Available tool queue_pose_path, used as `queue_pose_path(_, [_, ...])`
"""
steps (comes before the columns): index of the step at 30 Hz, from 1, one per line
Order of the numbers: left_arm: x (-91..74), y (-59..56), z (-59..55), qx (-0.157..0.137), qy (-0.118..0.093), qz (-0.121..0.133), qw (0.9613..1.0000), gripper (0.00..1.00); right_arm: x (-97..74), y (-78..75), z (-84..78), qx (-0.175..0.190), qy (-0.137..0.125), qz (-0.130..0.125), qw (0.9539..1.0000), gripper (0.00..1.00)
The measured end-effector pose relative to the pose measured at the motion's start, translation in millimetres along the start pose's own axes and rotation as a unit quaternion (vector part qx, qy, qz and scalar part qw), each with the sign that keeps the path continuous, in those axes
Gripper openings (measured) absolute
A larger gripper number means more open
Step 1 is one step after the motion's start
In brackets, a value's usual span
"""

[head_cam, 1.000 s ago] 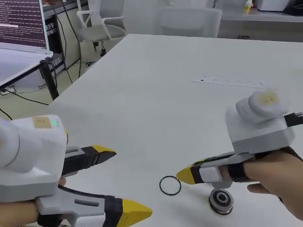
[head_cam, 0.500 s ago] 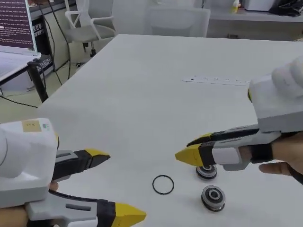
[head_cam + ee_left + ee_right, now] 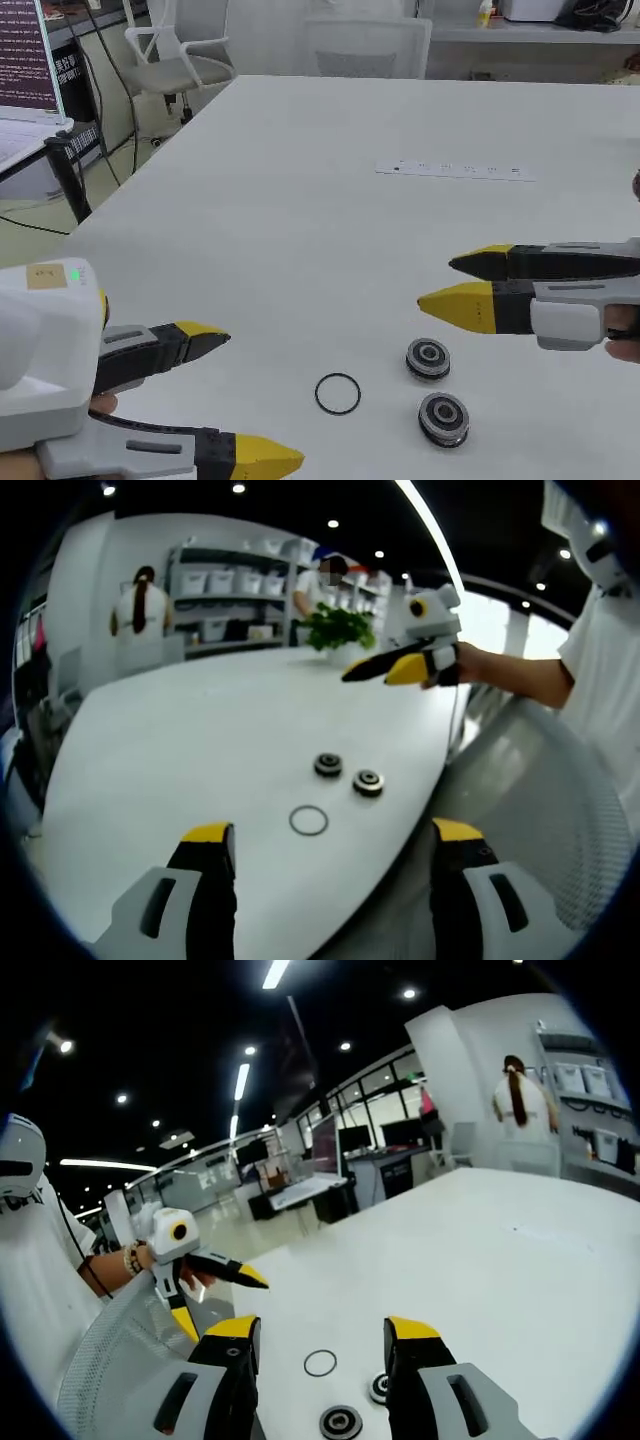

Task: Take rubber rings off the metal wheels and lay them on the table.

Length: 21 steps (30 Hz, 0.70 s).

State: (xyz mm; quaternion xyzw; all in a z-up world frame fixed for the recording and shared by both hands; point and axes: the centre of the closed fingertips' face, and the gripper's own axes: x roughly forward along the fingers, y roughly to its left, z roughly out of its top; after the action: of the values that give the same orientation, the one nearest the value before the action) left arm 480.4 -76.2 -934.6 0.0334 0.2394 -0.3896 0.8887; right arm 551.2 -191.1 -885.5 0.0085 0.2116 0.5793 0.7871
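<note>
A loose black rubber ring (image 3: 337,393) lies flat on the white table (image 3: 330,200). Two metal wheels (image 3: 428,358) (image 3: 443,417) rest just right of it, each with a dark band round its rim. My right gripper (image 3: 440,282) hovers above and right of the wheels, open and holding nothing. My left gripper (image 3: 250,400) is at the near left, open wide and empty. In the left gripper view the ring (image 3: 308,820) and wheels (image 3: 328,765) (image 3: 367,782) lie ahead of the jaws. In the right gripper view the ring (image 3: 320,1363) and wheels (image 3: 341,1422) (image 3: 378,1388) sit below the jaws.
A long white strip (image 3: 455,170) lies farther back on the table. Office chairs (image 3: 180,50) (image 3: 365,45) stand beyond the far edge, and a monitor (image 3: 25,60) stands at the left. The table's left edge is close to my left gripper. People stand far off by shelves (image 3: 135,610).
My right gripper has lifted and drawn back to the right, away from the ring, and its jaws have parted. That uncovered the second wheel. The ring stays flat on the table.
</note>
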Motion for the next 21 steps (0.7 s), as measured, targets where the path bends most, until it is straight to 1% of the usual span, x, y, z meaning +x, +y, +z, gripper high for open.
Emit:
queue_pose_path(2, [-0.4, -5.1, 6.5, 0.005, -0.005, -0.013, 0.9999, 0.82, -3.0, -6.5, -4.0, 0.010, -0.002, -0.009, 0.9999, 0.48])
queue_pose_path(3, [-0.6, -7.7, 12.2, 0.011, -0.012, -0.019, 0.9997, 0.85, -4.3, -9.8, -6.9, 0.017, -0.002, -0.014, 0.9998, 0.48])
queue_pose_path(5, [-0.9, -7.9, 21.2, 0.021, -0.022, -0.019, 0.9994, 0.86, -5.0, -13.5, -11.5, 0.022, 0.003, -0.020, 0.9996, 0.47])
queue_pose_path(7, [-0.8, -7.1, 29.8, 0.027, -0.025, -0.020, 0.9991, 0.86, -5.0, -16.6, -17.5, 0.023, 0.011, -0.026, 0.9993, 0.46])
queue_pose_path(9, [-0.8, -5.9, 39.7, 0.038, -0.028, -0.023, 0.9986, 0.86, -4.0, -18.6, -22.1, 0.027, 0.017, -0.028, 0.9991, 0.46])
queue_pose_path(11, [-1.8, -6.1, 55.6, 0.043, -0.042, -0.027, 0.9978, 0.86, -2.7, -19.3, -26.4, 0.027, 0.023, -0.028, 0.9990, 0.46])
queue_pose_path(12, [-2.2, -7.6, 68.9, 0.046, -0.059, -0.032, 0.9967, 0.86, -1.9, -19.5, -28.0, 0.027, 0.026, -0.028, 0.9989, 0.46])
queue_pose_path(13, [-2.4, -8.4, 74.3, 0.047, -0.067, -0.034, 0.9960, 0.85, -1.2, -20.0, -31.0, 0.024, 0.032, -0.028, 0.9988, 0.45])
queue_pose_path(14, [-2.9, -10.4, 87.9, 0.050, -0.086, -0.040, 0.9943, 0.85, -0.4, -20.4, -33.4, 0.023, 0.037, -0.028, 0.9987, 0.45])
queue_pose_path(15, [-3.3, -11.1, 94.8, 0.052, -0.092, -0.042, 0.9935, 0.84, 0.3, -20.5, -36.8, 0.023, 0.044, -0.027, 0.9984, 0.45])
queue_pose_path(16, [-3.1, -12.2, 104.4, 0.059, -0.100, -0.044, 0.9923, 0.84, 0.9, -20.4, -38.6, 0.022, 0.048, -0.026, 0.9983, 0.45])
queue_pose_path(17, [-2.4, -12.6, 109.4, 0.067, -0.102, -0.045, 0.9915, 0.84, 1.6, -20.2, -41.5, 0.021, 0.053, -0.024, 0.9981, 0.45])
queue_pose_path(18, [-0.3, -13.2, 115.1, 0.082, -0.101, -0.046, 0.9904, 0.84, 2.0, -20.1, -42.7, 0.021, 0.055, -0.023, 0.9980, 0.45])
queue_pose_path(20, [3.9, -16.3, 124.0, 0.100, -0.100, -0.052, 0.9886, 0.83, 3.0, -20.2, -50.2, 0.020, 0.069, -0.021, 0.9972, 0.44])
queue_pose_path(21, [5.9, -18.2, 128.3, 0.105, -0.104, -0.055, 0.9875, 0.83, 3.2, -20.4, -55.6, 0.020, 0.080, -0.021, 0.9964, 0.44])
